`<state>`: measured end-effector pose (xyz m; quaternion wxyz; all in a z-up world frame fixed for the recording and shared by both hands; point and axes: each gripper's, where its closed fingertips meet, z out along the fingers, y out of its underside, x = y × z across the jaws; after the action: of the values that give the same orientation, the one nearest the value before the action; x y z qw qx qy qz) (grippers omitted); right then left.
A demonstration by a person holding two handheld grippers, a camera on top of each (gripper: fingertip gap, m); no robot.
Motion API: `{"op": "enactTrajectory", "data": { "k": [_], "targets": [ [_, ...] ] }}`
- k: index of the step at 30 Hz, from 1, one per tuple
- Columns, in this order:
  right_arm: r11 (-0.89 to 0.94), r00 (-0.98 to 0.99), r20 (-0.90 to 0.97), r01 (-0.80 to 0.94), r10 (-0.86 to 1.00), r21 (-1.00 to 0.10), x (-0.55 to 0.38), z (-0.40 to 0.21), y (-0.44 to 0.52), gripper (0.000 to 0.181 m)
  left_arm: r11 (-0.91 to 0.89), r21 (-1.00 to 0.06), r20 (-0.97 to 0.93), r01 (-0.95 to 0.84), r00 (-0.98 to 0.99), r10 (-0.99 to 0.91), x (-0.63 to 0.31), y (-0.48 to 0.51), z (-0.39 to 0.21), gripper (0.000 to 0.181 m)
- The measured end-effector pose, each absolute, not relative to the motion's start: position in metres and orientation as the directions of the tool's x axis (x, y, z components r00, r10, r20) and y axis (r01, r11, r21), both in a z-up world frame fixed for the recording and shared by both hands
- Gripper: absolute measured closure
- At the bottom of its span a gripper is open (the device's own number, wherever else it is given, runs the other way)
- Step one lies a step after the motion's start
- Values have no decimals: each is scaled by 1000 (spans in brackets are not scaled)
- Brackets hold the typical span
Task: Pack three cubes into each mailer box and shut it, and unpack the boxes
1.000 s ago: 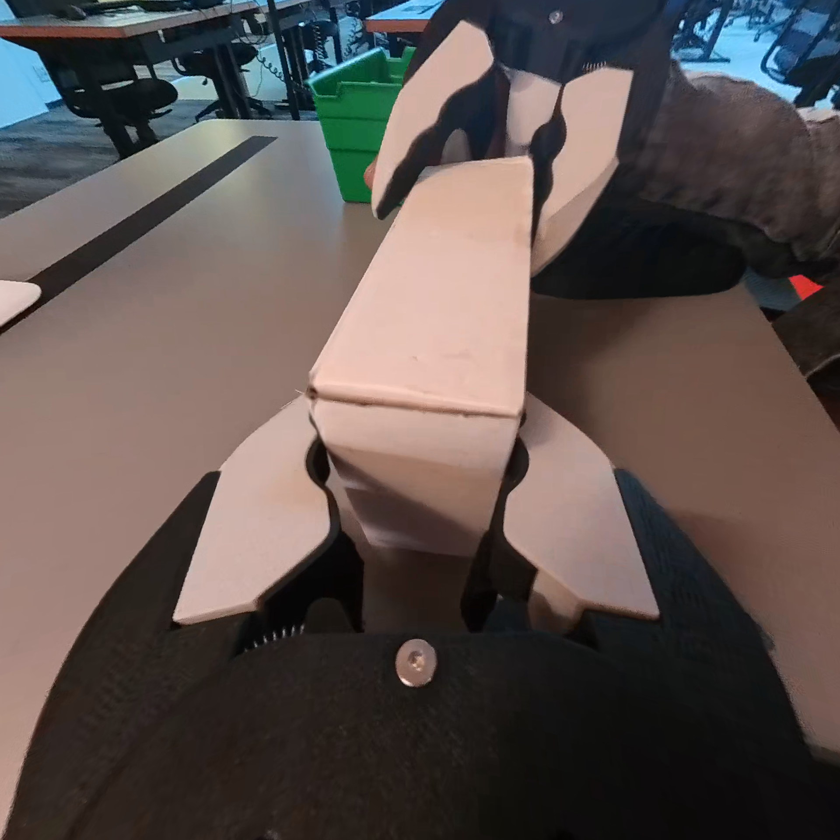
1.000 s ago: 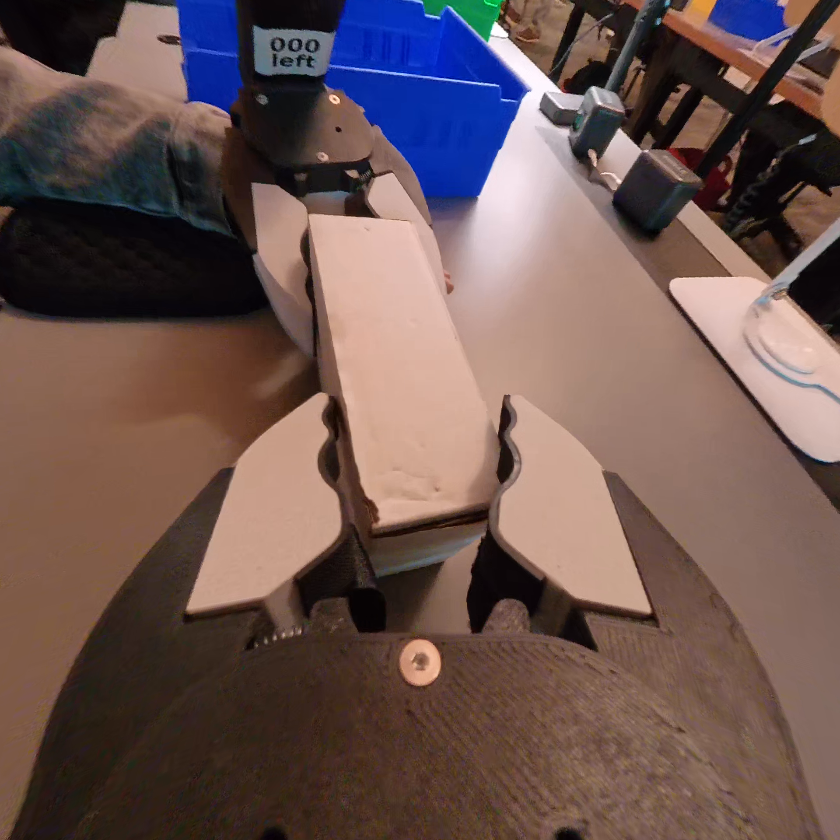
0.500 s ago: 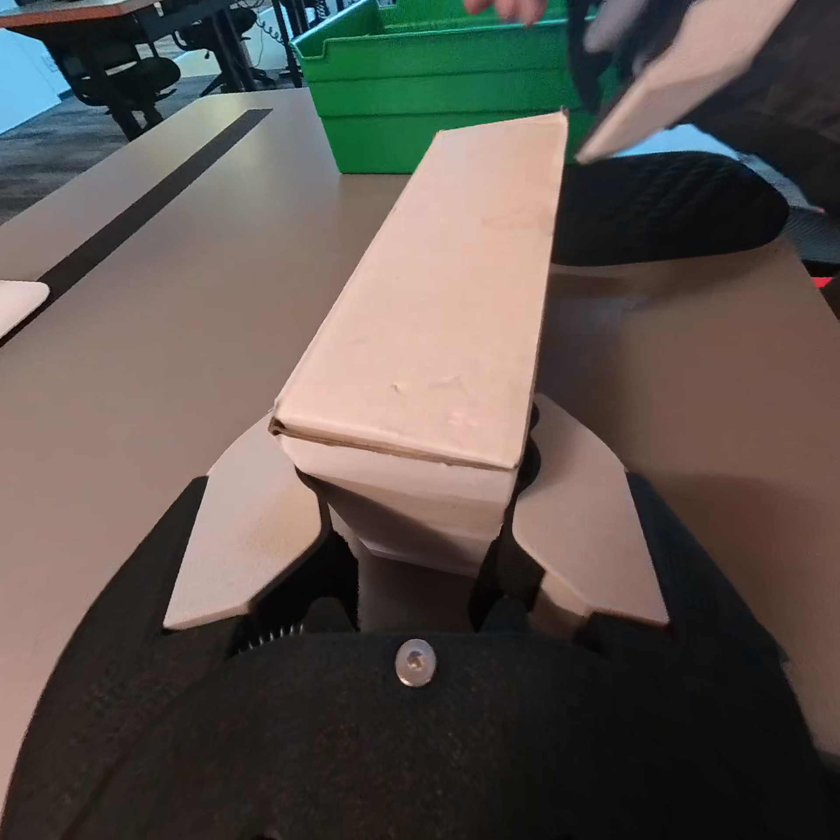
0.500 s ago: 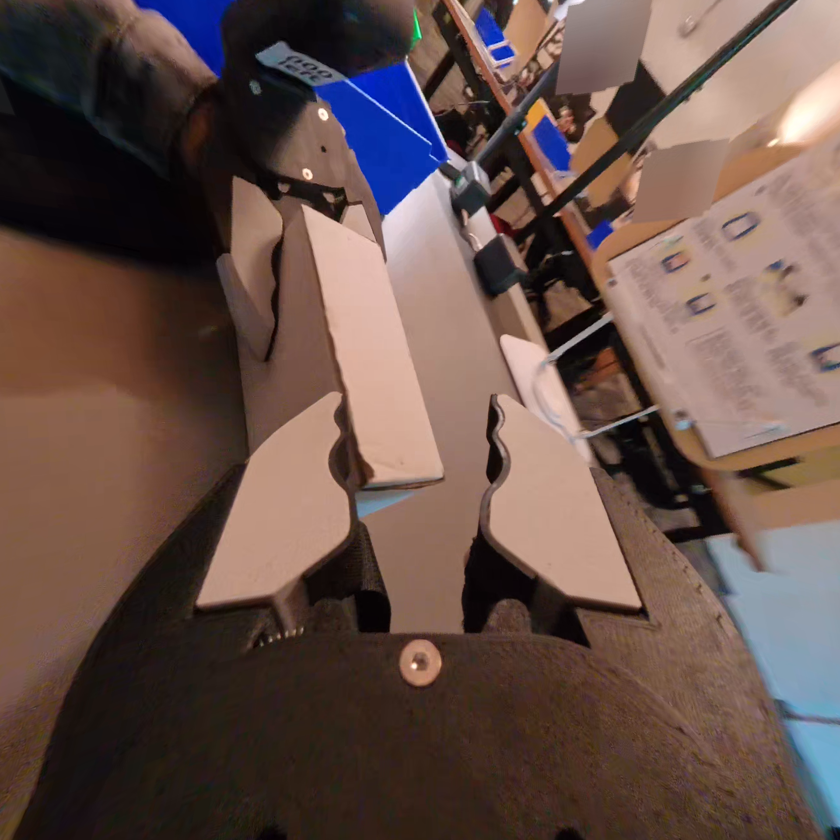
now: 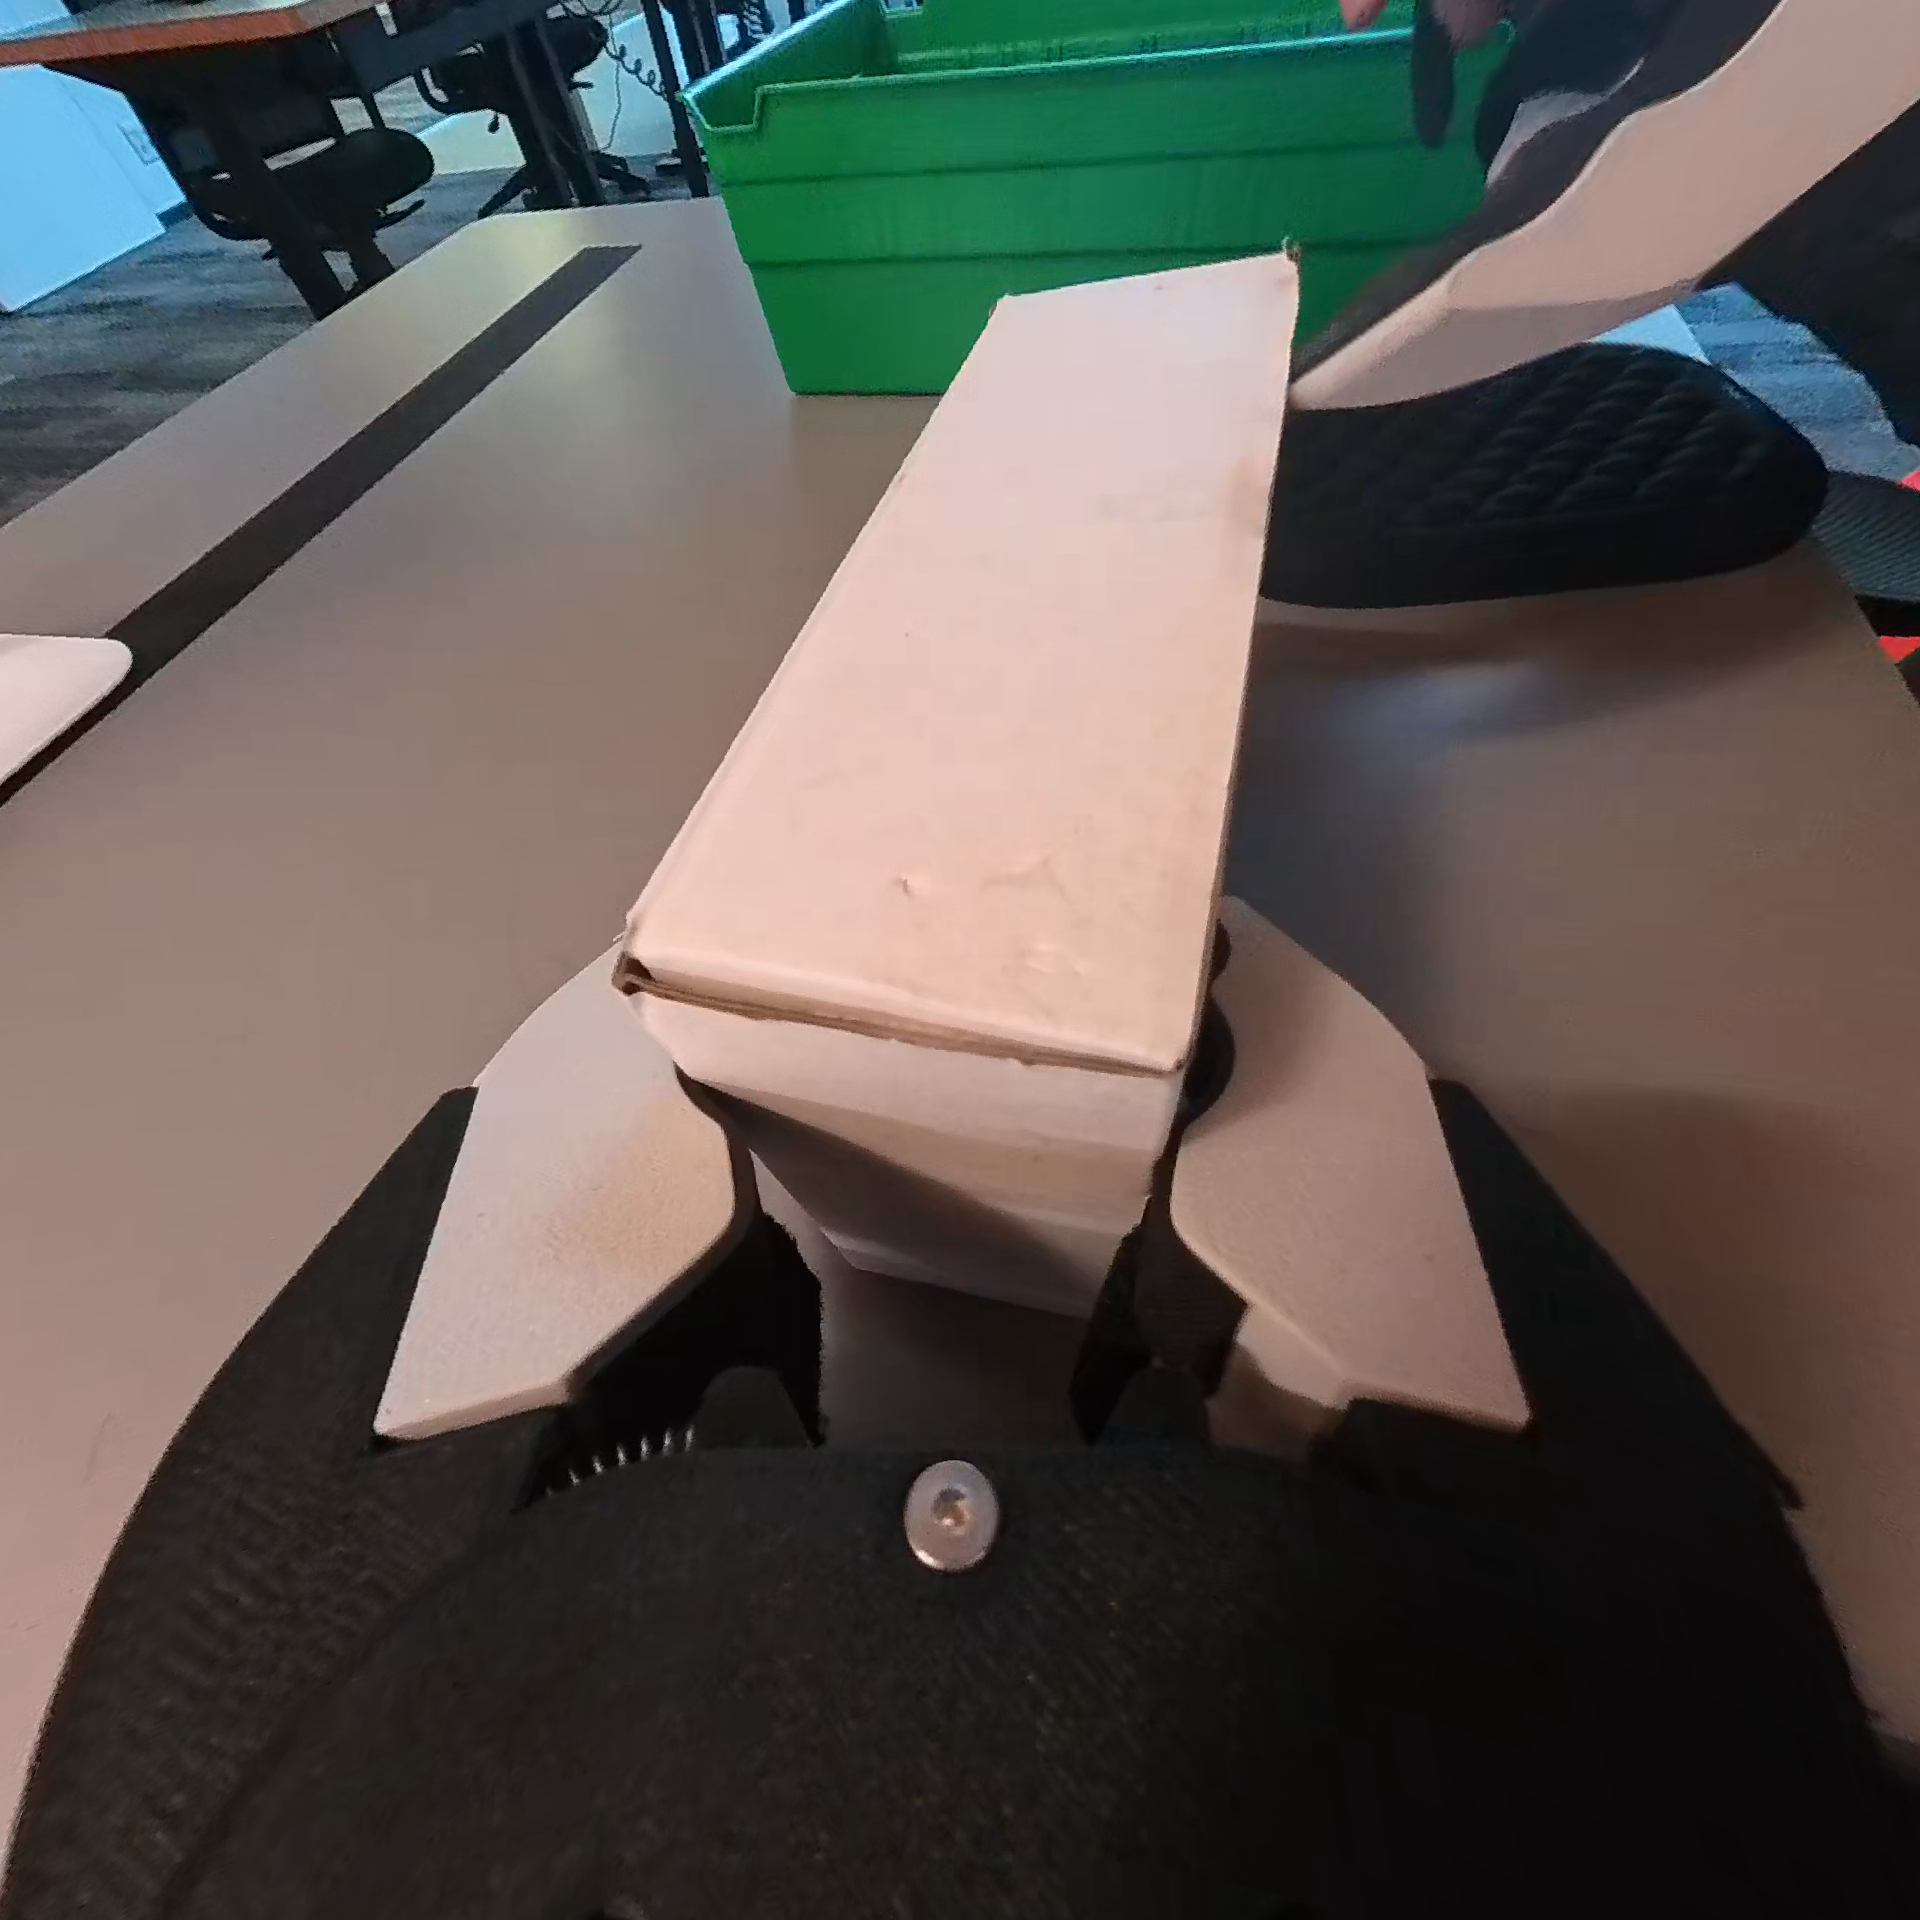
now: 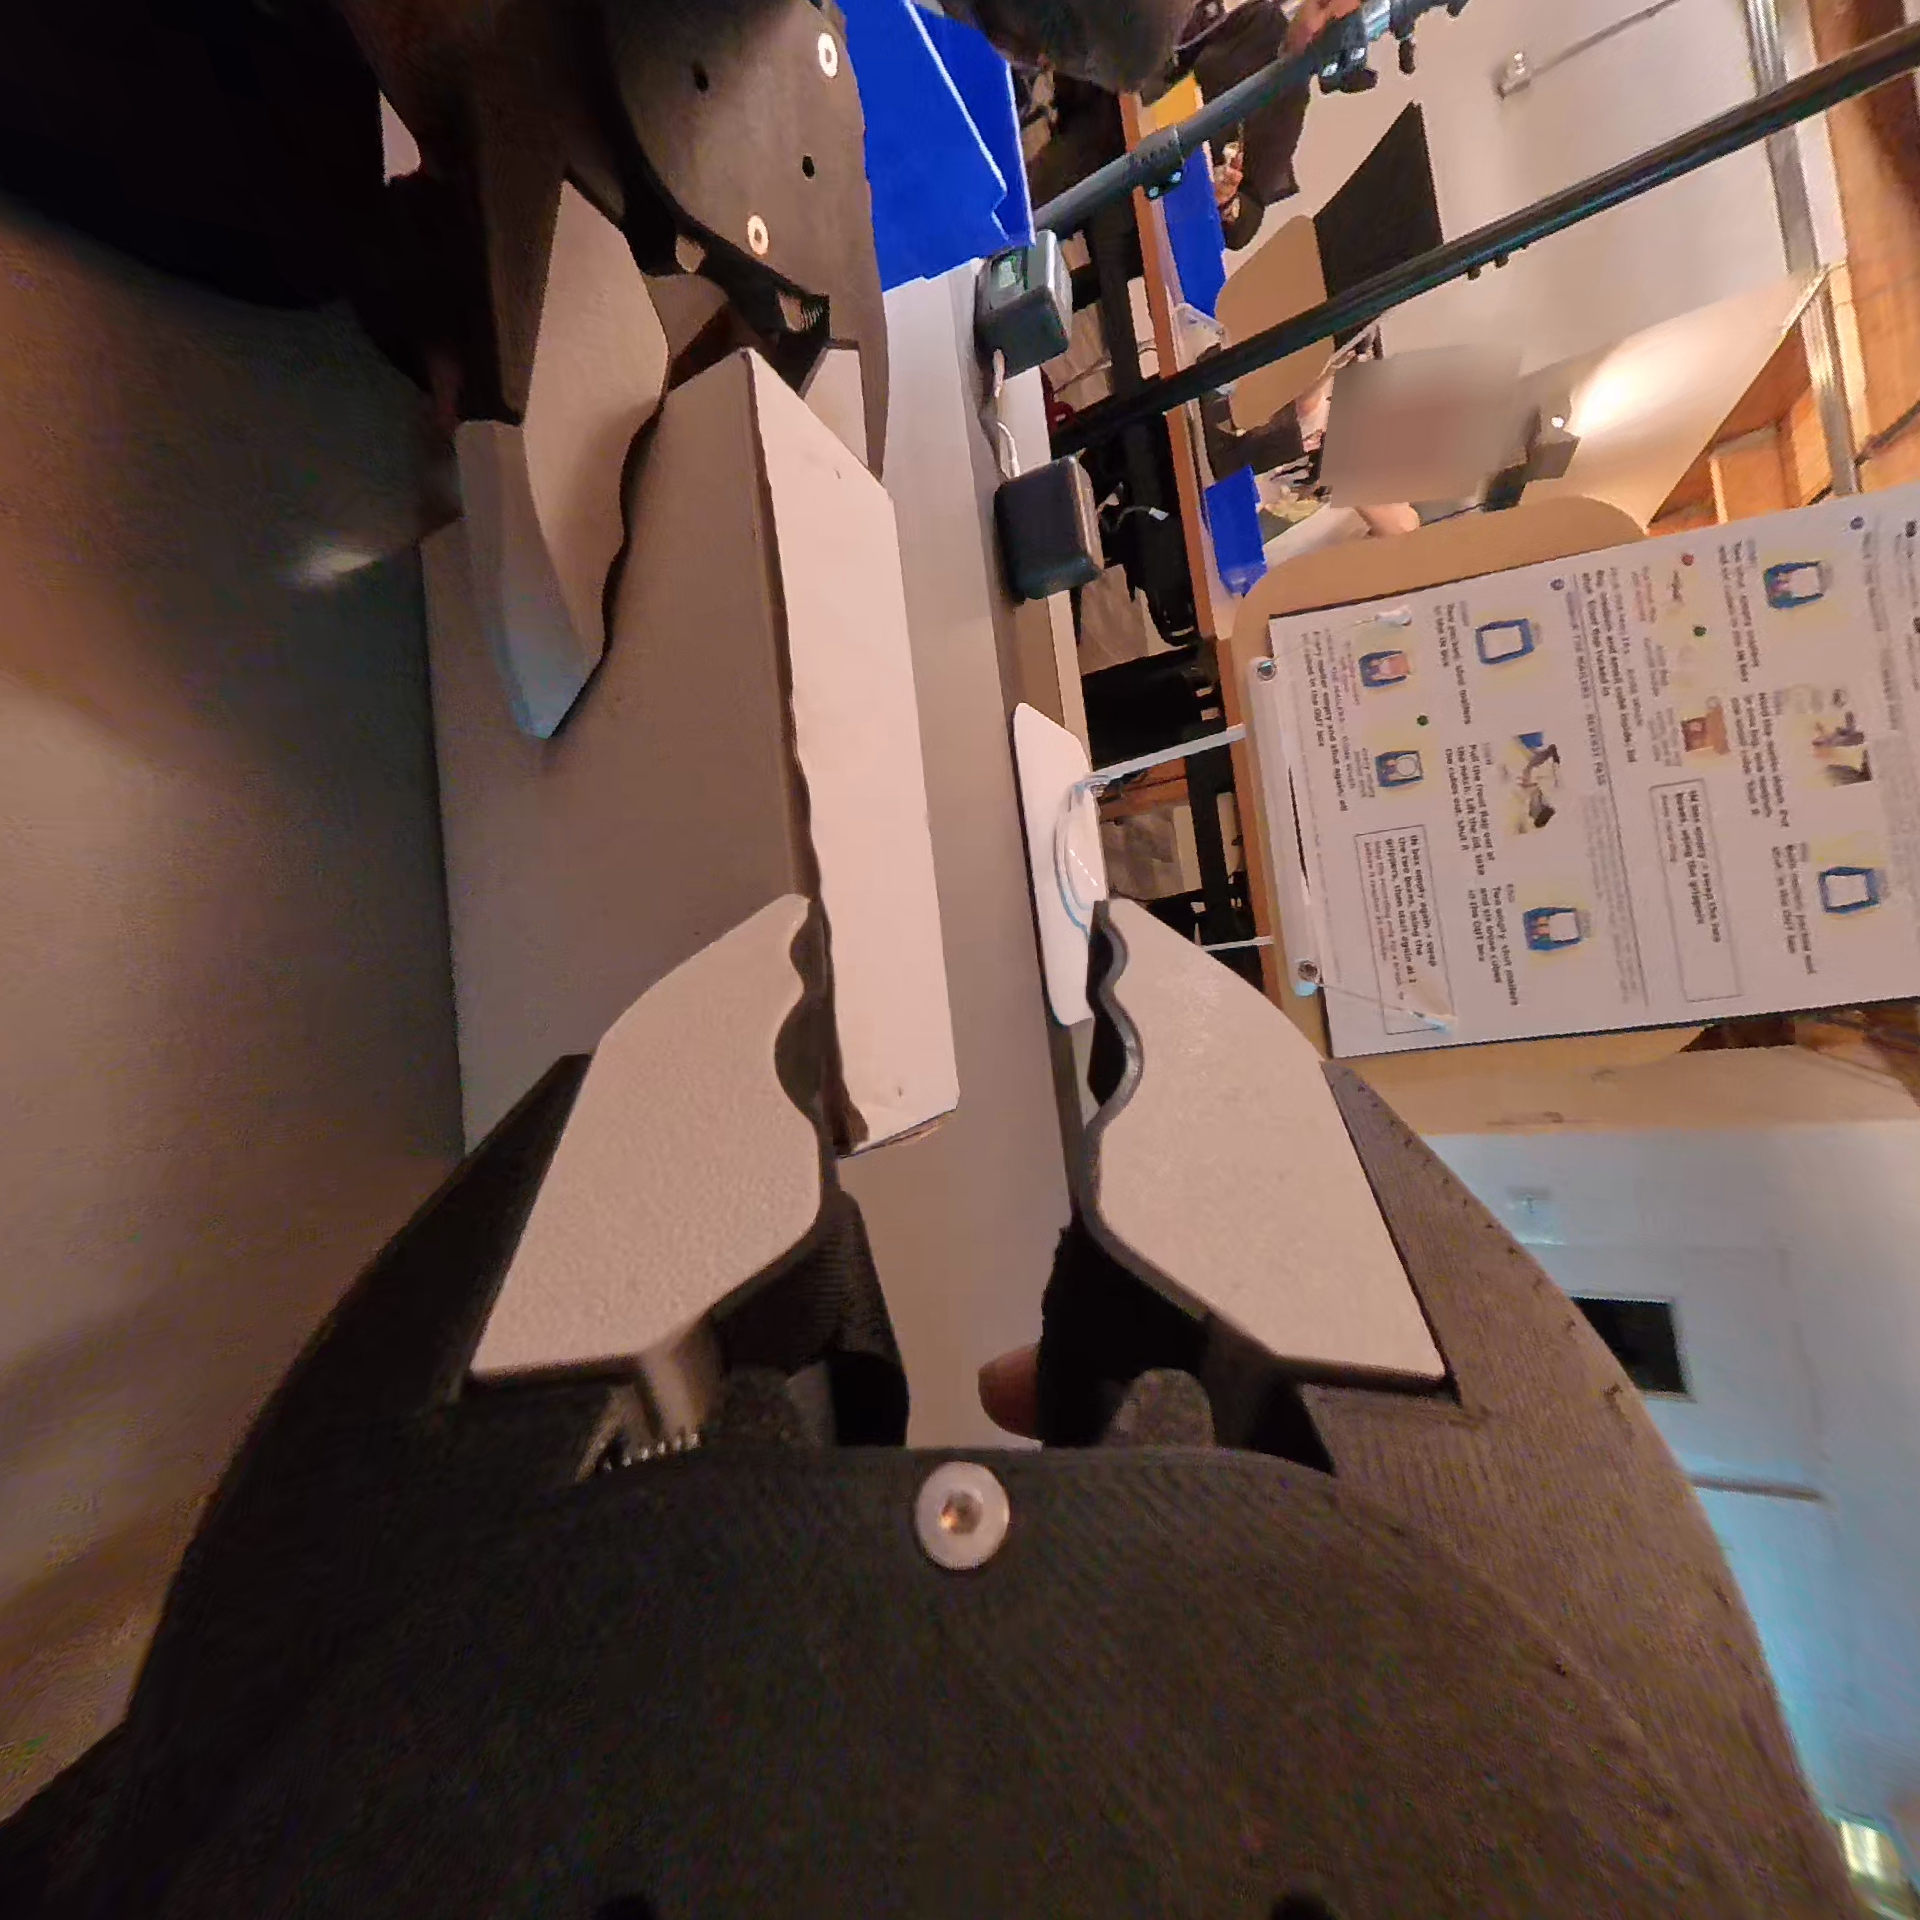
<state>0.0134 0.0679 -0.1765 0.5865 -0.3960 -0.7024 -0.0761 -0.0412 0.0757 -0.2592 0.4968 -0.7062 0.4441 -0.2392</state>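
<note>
Mailer box (image 5: 997, 665), long and white, lid shut, pinched at its near end by left gripper (image 5: 935, 1049), just above brown table (image 5: 395, 665). Behind it, green bin (image 5: 1039, 208). Right of it, black padded rest (image 5: 1538, 488). Far right, right gripper (image 6: 951, 1029), rolled on its side, spread wide, holding nothing, one finger (image 6: 686, 1122) beside box's far end.

Closed box (image 5: 997, 665) hides its contents; right gripper (image 5: 1621, 197) is cut off at frame edge; green bin (image 5: 1039, 208) partly cropped.
</note>
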Motion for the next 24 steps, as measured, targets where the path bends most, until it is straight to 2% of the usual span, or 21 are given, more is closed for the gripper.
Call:
{"op": "enactTrajectory", "data": {
  "k": [8,24],
  "targets": [
    [668,-46,899,686,436,-289,8,-177,67,133,-102,-914,-113,-393,488,-865,-41,75,-259,95],
    [683,-115,960,725,256,-95,-15,-186,68,169,-106,-912,-111,-397,486,-867,-41,76,-260,96]
  ]
}}
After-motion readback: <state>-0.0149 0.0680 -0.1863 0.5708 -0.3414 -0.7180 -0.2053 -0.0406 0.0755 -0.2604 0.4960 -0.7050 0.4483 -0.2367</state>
